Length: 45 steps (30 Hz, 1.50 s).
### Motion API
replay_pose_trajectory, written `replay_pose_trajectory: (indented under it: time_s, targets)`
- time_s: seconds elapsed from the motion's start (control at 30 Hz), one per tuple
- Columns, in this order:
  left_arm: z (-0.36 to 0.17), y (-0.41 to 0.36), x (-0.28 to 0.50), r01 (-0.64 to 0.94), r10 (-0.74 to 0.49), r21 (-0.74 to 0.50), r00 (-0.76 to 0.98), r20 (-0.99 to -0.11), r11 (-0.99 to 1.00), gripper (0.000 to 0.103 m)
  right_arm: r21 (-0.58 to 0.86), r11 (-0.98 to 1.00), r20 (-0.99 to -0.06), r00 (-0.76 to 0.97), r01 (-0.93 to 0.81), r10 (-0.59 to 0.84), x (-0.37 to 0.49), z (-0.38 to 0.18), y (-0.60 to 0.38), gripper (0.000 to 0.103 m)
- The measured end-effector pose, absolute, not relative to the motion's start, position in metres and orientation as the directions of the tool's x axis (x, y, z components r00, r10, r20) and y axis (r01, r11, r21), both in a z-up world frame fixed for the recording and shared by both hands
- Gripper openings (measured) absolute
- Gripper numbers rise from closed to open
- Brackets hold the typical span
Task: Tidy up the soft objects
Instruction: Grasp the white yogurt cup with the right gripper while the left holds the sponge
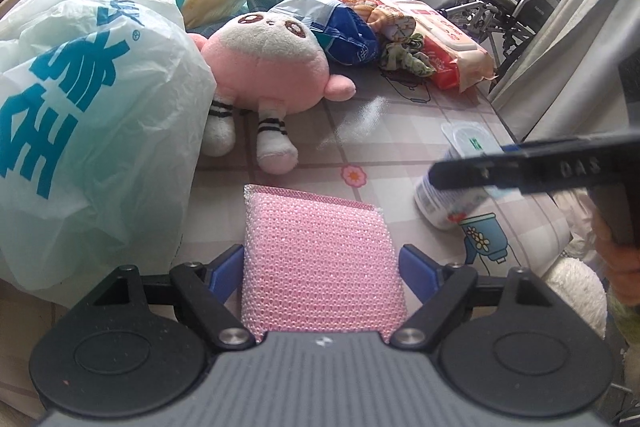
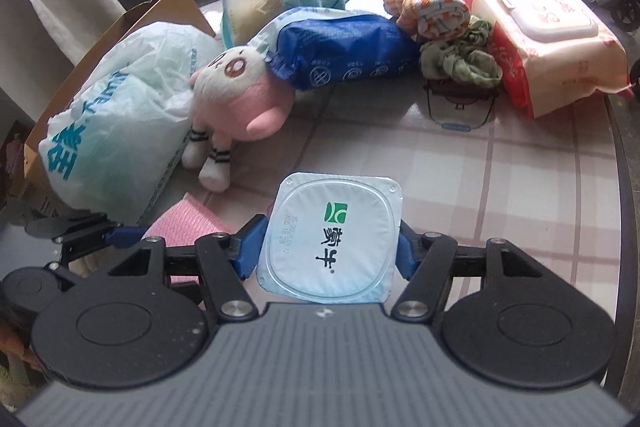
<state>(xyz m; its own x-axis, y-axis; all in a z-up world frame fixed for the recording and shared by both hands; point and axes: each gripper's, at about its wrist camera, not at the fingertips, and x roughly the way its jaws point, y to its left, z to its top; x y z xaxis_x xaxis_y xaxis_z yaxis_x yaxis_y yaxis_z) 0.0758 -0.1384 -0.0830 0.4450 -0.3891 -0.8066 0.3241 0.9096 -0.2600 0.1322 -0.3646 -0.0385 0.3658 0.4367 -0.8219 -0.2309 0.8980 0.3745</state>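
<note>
White plastic bag (image 1: 76, 131): far left of the table, printed with large teal characters, bulging against a brown cardboard box (image 2: 160, 15).
Plush toy (image 1: 260, 67): pink and white, just right of the bag and touching it; it lies on its back, head toward the far edge of the table, striped legs pointing toward the camera.
Pink sponge (image 1: 320, 259): mesh-covered pad flat on the table in front of the plush toy's feet; its long axis runs away from the camera, straight along the left gripper's fingers.
Left gripper (image 1: 322, 273): blue pads sit on either side of the sponge; the left pad touches its edge, the right pad sits right at the opposite edge, so it appears clamped on the sponge.
Blue packet (image 2: 344, 51): soft pack lying crosswise behind the plush toy, one end resting over its head.
Yogurt cup (image 2: 332, 243): upright to the right of the sponge, foil lid with a green logo facing up.
Right gripper (image 2: 330, 247): both blue pads press the cup's sides, clamped on it.
Rolled cloths (image 2: 444, 27): orange one above green one, right of the blue packet.
Wet-wipe pack (image 2: 548, 39): far right, long axis running away from the camera.
Table (image 2: 520, 187): pink checked cover.
</note>
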Motion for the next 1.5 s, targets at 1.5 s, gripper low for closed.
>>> replay_pose_trajectory:
  time_s: [1.5]
  targets:
    - [-0.047,-0.135,0.053,0.391,-0.399,-0.197,0.545,-0.738,0.899,0.082,0.295,0.93,-0.844,0.398,-0.22,0.361,0.107,0.006,-0.36,0.062]
